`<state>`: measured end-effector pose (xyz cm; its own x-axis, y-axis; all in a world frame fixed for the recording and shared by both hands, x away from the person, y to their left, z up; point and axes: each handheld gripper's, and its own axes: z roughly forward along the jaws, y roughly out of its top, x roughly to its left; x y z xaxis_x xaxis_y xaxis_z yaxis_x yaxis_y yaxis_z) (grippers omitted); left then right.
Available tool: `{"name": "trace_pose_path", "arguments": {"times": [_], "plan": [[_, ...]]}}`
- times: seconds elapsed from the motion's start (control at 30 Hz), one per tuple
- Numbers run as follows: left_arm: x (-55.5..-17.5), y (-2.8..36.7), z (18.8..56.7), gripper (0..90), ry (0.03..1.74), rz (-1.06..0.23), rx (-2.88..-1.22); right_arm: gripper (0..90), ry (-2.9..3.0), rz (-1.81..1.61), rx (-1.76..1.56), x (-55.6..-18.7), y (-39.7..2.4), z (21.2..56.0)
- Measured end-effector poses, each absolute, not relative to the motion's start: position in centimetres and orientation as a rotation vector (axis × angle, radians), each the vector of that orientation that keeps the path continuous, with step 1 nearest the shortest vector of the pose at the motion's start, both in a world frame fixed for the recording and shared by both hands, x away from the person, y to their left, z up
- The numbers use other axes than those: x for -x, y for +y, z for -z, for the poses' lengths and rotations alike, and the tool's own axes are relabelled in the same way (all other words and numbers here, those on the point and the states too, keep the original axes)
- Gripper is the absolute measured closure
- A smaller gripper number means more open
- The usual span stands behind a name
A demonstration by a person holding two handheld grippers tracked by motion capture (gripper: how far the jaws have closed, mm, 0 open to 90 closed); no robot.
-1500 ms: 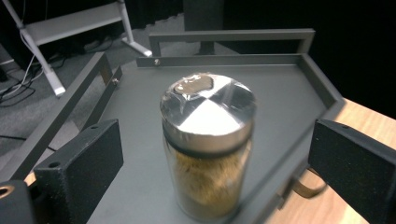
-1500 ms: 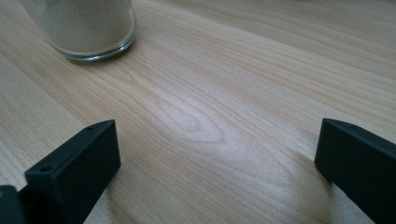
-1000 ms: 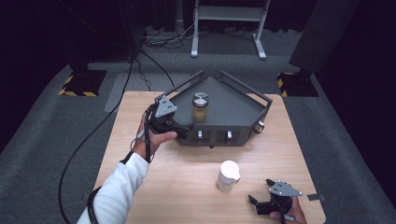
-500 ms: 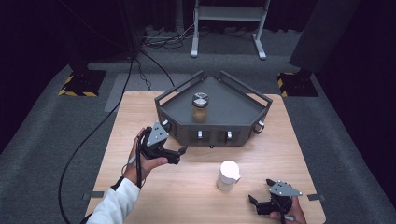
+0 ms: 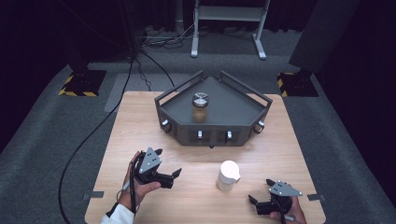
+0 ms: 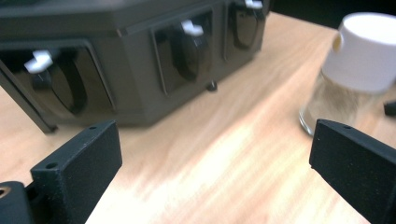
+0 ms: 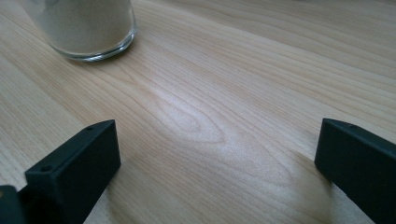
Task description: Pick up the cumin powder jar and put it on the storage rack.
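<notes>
Back from the dark tray (image 5: 243, 100), the left gripper (image 5: 168, 176) is now sitting low over the near part of the wooden table (image 5: 140, 121). Its 2 jaws are wide apart and holding nothing. It is pointing at the jar with the white lid (image 5: 228, 175), which is standing on the table between the 2 grippers. The right gripper (image 5: 258, 199) is resting near the front edge, jaws spread wide too, and empty. Another jar (image 5: 200, 107) is standing on the tray. I think the white-lid jar is next. To do it well, slide in level, put 1 jaw on each side of the glass, below the lid, and squeeze softly so it is not tipping.
</notes>
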<state>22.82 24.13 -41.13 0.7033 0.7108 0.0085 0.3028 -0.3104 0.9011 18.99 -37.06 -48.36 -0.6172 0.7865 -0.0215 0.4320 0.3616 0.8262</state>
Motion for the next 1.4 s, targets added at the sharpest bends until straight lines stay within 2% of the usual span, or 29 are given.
{"name": "trace_pose_path", "arguments": {"times": [0.7, 1.4], "plan": [[-21.6, 25.6, 46.0, 2.2, 0.854, -0.452, -2.001, 0.0, 2.21, -1.153, -1.064, -18.9, -37.0, 48.4], [-21.4, 25.3, 47.5, 2.0, 0.86, -0.428, -2.09, 0.0, 2.208, -1.152, -1.066, -18.9, -37.0, 48.4]]}}
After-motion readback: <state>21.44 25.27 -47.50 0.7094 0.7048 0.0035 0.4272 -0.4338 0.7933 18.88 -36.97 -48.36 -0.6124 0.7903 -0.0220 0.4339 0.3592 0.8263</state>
